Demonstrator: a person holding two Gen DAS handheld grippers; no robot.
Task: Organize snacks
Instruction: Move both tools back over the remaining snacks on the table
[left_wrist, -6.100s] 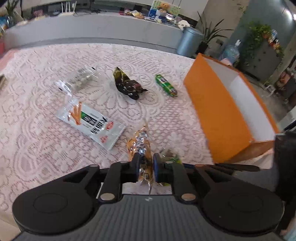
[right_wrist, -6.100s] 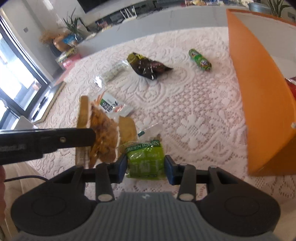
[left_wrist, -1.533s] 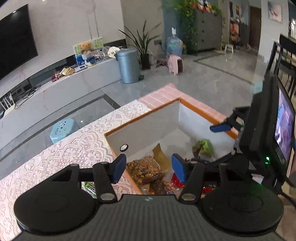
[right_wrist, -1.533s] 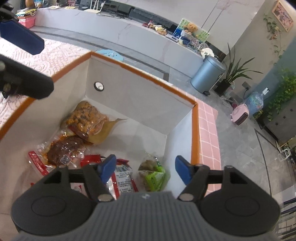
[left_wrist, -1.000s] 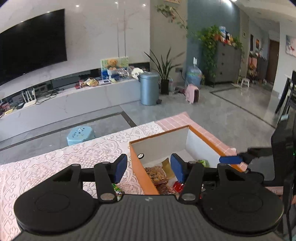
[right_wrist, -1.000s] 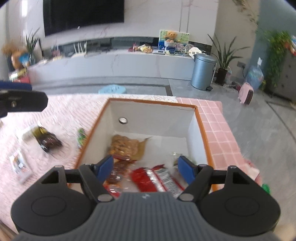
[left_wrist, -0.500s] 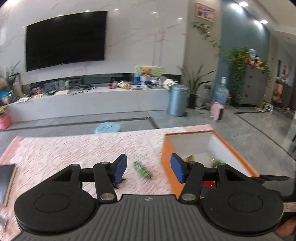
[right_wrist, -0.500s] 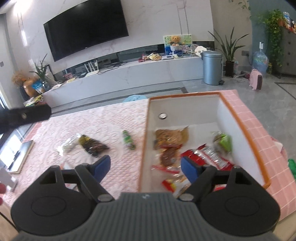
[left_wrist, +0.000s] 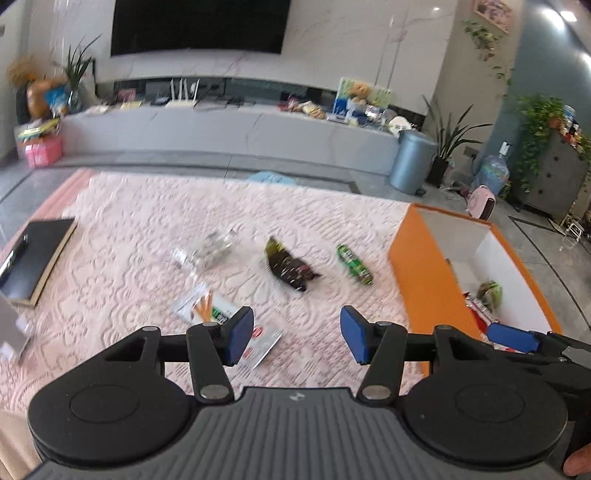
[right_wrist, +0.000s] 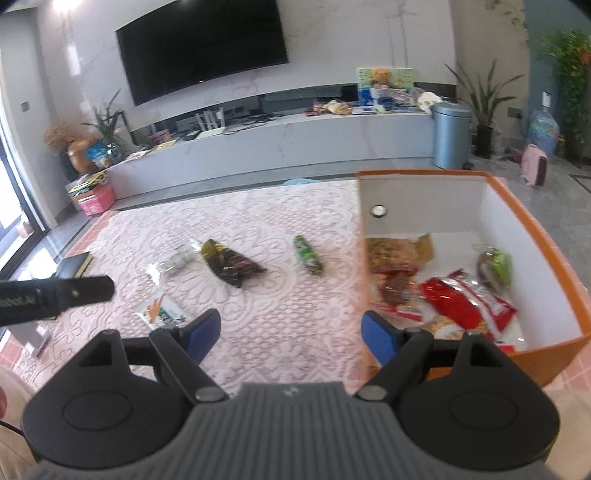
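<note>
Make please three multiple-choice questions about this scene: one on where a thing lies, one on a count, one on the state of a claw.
1. Where does the green roll snack lie?
A. inside the orange box
B. on the lace cloth, between the dark packet and the box
C. on the black notebook

2. How many snacks lie on the lace cloth, outside the box?
A. two
B. four
C. six

3. In what state is the right claw?
A. open, with nothing between its pads
B. shut on a red packet
C. shut on the green roll

Answers:
1. B: it rests on the cloth with the dark packet on one side and the orange box on the other.
2. B: the clear packet, the dark packet, the green roll and the white packet.
3. A: its blue pads stand wide apart over bare cloth, having just been opening.
</note>
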